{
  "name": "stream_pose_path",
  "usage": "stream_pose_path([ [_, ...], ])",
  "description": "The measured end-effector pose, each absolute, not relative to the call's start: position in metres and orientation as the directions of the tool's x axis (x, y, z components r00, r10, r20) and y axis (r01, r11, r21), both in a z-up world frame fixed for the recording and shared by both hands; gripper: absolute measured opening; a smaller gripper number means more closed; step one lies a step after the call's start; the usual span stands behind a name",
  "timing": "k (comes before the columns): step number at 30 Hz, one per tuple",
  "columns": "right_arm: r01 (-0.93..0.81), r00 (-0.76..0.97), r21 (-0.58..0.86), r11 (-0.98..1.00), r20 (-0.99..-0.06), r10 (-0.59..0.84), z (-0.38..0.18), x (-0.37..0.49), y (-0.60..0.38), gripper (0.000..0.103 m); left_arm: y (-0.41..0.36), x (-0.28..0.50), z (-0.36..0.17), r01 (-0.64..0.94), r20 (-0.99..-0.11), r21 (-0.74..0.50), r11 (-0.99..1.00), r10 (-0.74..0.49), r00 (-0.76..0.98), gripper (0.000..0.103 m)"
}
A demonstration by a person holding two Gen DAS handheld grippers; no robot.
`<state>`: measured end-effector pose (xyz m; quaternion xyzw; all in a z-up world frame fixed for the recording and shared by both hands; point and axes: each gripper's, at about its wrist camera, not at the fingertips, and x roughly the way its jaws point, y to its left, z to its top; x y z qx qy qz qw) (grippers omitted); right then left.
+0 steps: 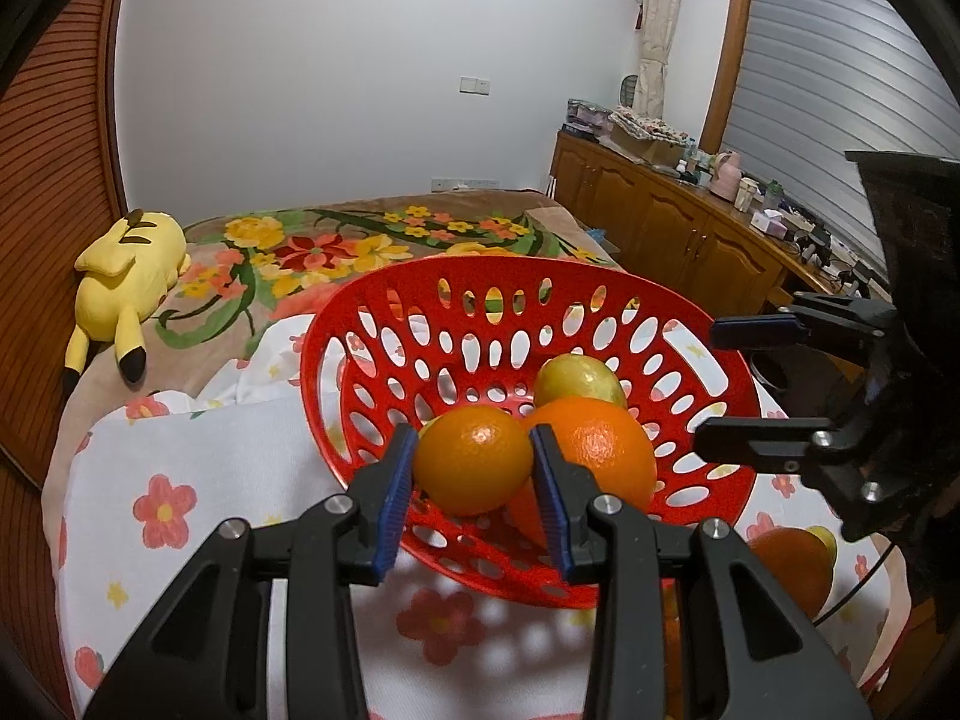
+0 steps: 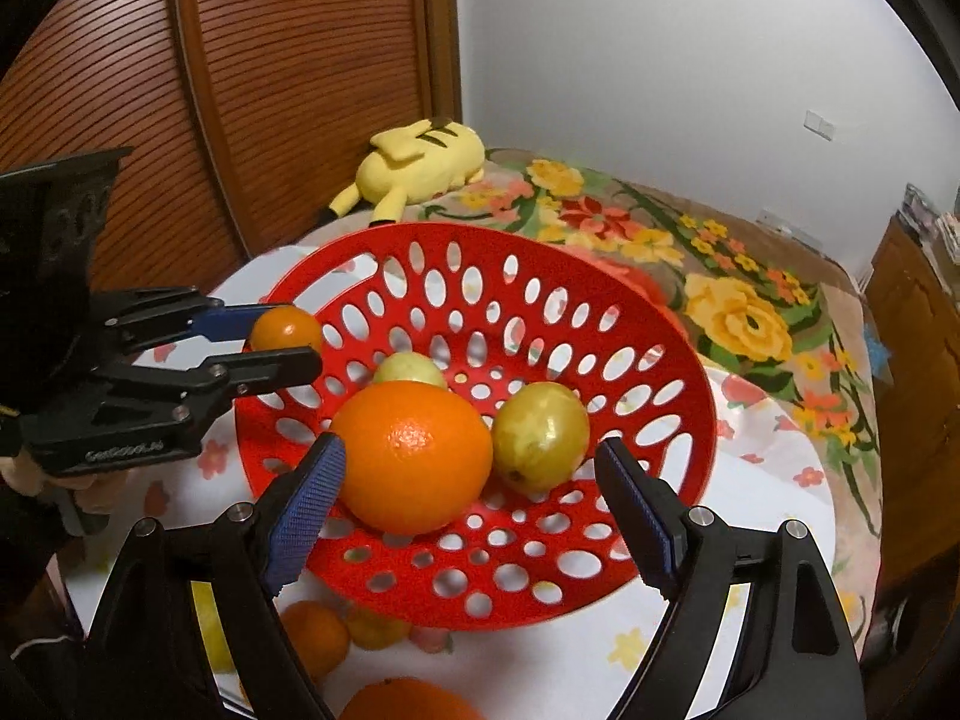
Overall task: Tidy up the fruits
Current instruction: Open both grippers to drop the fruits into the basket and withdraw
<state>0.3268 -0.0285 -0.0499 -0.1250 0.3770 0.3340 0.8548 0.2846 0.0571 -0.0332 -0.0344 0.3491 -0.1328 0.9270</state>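
Left wrist view: clamping a small orange (image 1: 472,461) between the blue pads of the left gripper (image 1: 474,492), pads pressing on both its sides, and holding it just over the near rim of the red basket (image 1: 372,324). Sitting inside the basket, right behind the gripped fruit: a large orange (image 1: 606,450) and, further in, a yellow-green fruit (image 1: 579,381). Hovering at the basket's right rim: the right gripper (image 1: 708,384), jaws standing wide apart with nothing between them. Lying outside the basket, by its near right edge on the flowered cloth (image 1: 240,468): one more orange (image 1: 789,570), partly hidden.

Right wrist view: framing the large orange (image 2: 414,456) and the yellow-green fruit (image 2: 540,435) on the basket floor between the spread pads of the right gripper (image 2: 474,510), touching neither. Peeking from behind the large orange: a second pale fruit (image 2: 408,369). Reaching over the basket's (image 2: 660,324) left rim: the left gripper (image 2: 288,336), gripping the small orange (image 2: 285,329). Waiting on the cloth below the basket's near rim: several loose oranges (image 2: 315,639).

Judging the step: delivering the small orange into the basket, release not yet made. Calling next for lowering it toward a free spot on the basket floor, easing the left pads apart, then sending the empty right gripper to the loose fruit outside
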Motion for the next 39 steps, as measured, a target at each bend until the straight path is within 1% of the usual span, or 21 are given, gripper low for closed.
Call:
stream_pose_path([
  [5, -0.653, 0.507, 0.048, 0.756, -0.714, 0.483, -0.046, 0.321, -0.036, 0.087, 0.057, 0.286, -0.030, 0.223, -0.628, -0.153, 0.963, -0.269, 0.730, 0.038],
  [7, -0.646, 0.515, 0.052, 0.762, -0.707, 0.485, -0.044, 0.318, -0.041, 0.087, 0.056, 0.286, -0.028, 0.222, -0.627, -0.150, 0.963, -0.267, 0.732, 0.043],
  [19, -0.592, 0.570, 0.094, 0.800, -0.654, 0.498, -0.032, 0.286, -0.071, 0.087, 0.051, 0.250, -0.014, 0.223, -0.606, -0.142, 0.965, -0.262, 0.751, 0.053],
  [27, -0.553, 0.615, 0.111, 0.826, -0.614, 0.495, -0.028, 0.242, -0.094, 0.087, 0.049, 0.210, -0.008, 0.227, -0.587, -0.137, 0.964, -0.264, 0.765, 0.056],
  [31, -0.534, 0.624, 0.123, 0.837, -0.610, 0.488, -0.033, 0.224, -0.105, 0.087, 0.045, 0.190, -0.009, 0.232, -0.582, -0.140, 0.963, -0.269, 0.767, 0.058],
  [39, -0.487, 0.652, 0.135, 0.863, -0.600, 0.462, -0.046, 0.192, -0.128, 0.087, 0.033, 0.161, -0.016, 0.246, -0.593, -0.133, 0.960, -0.276, 0.756, 0.059],
])
